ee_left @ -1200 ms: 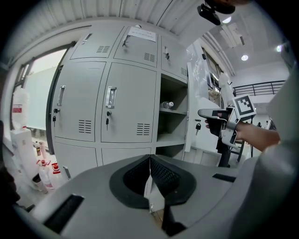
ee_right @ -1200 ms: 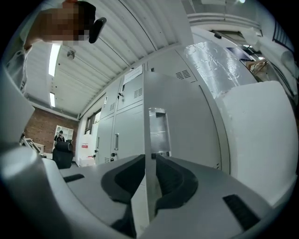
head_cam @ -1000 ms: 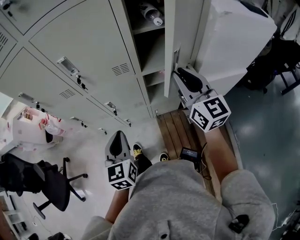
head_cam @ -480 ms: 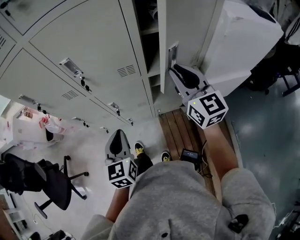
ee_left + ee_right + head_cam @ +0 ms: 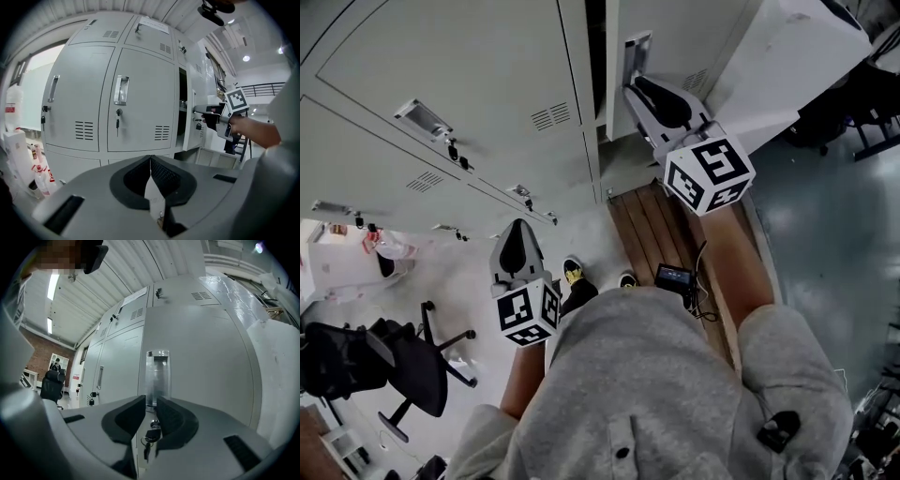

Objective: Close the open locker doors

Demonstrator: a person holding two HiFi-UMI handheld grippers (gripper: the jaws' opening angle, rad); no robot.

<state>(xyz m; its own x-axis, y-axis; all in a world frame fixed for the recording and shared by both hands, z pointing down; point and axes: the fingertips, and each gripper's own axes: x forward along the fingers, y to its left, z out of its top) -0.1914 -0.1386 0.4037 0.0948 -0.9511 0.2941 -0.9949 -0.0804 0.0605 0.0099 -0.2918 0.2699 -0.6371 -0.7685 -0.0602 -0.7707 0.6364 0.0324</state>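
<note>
A bank of grey lockers [image 5: 469, 112] fills the upper left of the head view. One door [image 5: 675, 37] stands slightly ajar, with a narrow dark gap [image 5: 595, 56] left beside it. My right gripper [image 5: 649, 89] is up against this door, just below its recessed handle [image 5: 635, 47]. In the right gripper view the handle [image 5: 157, 376] sits straight ahead of the jaws [image 5: 151, 401], which stand a narrow gap apart and hold nothing. A key [image 5: 151, 433] hangs in the lock below. My left gripper [image 5: 514, 246] hangs low in front of closed lockers, shut and empty [image 5: 150, 159].
A wooden platform [image 5: 652, 234] with a small black device [image 5: 673, 277] lies below the ajar locker. A white wrapped block [image 5: 787, 66] stands right of the door. A black office chair [image 5: 384, 361] is at lower left, and bags and bottles [image 5: 384, 253] sit by the lockers.
The open door has swung far toward shut with my right gripper against it, and the dark opening has shrunk to a slit. My left gripper has barely moved.
</note>
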